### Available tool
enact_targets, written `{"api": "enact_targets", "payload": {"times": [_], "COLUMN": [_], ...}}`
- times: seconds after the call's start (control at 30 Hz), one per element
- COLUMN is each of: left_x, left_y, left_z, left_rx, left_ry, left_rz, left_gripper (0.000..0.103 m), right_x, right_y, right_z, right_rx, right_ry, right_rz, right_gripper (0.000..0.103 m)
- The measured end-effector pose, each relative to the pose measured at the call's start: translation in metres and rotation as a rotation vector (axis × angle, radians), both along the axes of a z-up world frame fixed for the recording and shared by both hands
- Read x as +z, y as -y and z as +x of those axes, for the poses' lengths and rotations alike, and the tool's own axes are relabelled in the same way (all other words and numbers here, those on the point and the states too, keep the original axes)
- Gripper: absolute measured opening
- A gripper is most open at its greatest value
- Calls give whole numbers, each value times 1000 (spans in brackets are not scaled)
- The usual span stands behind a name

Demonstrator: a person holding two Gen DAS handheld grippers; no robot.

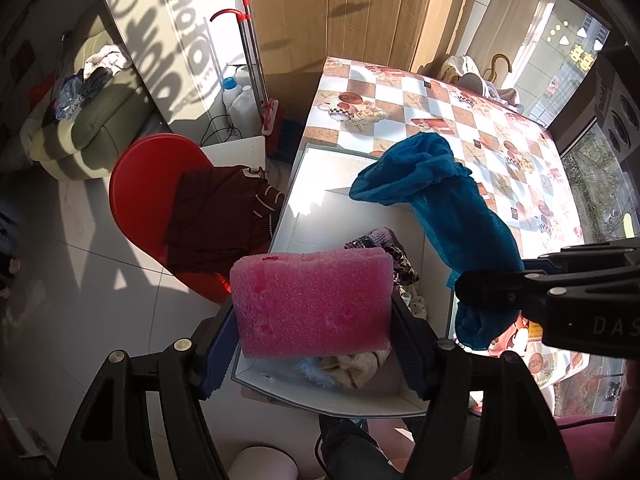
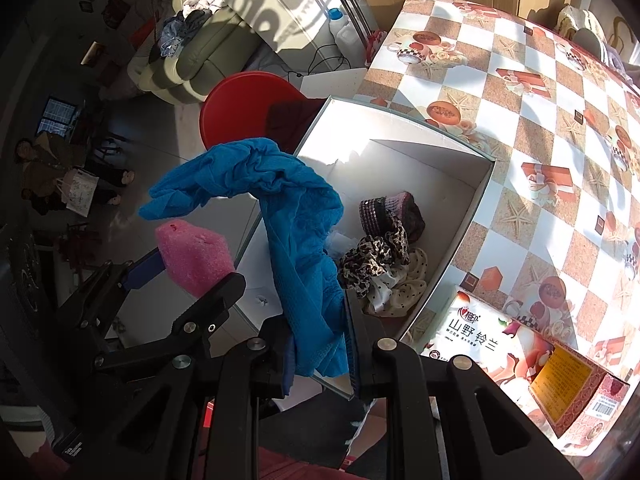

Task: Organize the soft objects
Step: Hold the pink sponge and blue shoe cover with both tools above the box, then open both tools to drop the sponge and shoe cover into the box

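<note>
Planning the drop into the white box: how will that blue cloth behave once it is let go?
The blue cloth looks floppy: it hangs in folds from the right hand-held gripper, so it will probably collapse in a heap. Its free end juts sideways past the white box wall and might drape over the edge. It seems light.

Porous pink foam block (image 1: 312, 304), blue terry cloth (image 2: 304, 240) (matt, nubbly).

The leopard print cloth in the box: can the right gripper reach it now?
Probably not: the right gripper is shut on the blue towel, which hangs over the leopard print cloth.
</note>
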State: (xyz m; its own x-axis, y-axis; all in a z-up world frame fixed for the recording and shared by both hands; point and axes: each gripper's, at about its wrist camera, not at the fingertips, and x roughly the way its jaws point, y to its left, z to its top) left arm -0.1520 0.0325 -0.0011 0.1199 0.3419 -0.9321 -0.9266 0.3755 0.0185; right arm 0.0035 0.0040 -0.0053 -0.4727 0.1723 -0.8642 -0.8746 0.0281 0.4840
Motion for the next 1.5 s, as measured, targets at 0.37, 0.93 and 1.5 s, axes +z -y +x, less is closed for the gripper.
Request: {"api": "enact_targets", "payload": {"times": [0.37,0.93,1.5], "left_x": [-16,-31,-24], "left_y": [-9,-16,-16], "left_z": [-10,-6,-5], "left_rx": [53,44,29], "left_ry": [0,-38,30], "left_rz": [-53,-96,-38], "left_gripper": [73,73,103], "right_x": [-8,-18,-21], "right_y": [-6,-23,-39], "right_z": [-2,-2,-6], "right_rx": [-9,-19,26], "right_ry": [18,42,155], "right_rz": [-25,-46,-37], "right_gripper": [21,21,99]}}
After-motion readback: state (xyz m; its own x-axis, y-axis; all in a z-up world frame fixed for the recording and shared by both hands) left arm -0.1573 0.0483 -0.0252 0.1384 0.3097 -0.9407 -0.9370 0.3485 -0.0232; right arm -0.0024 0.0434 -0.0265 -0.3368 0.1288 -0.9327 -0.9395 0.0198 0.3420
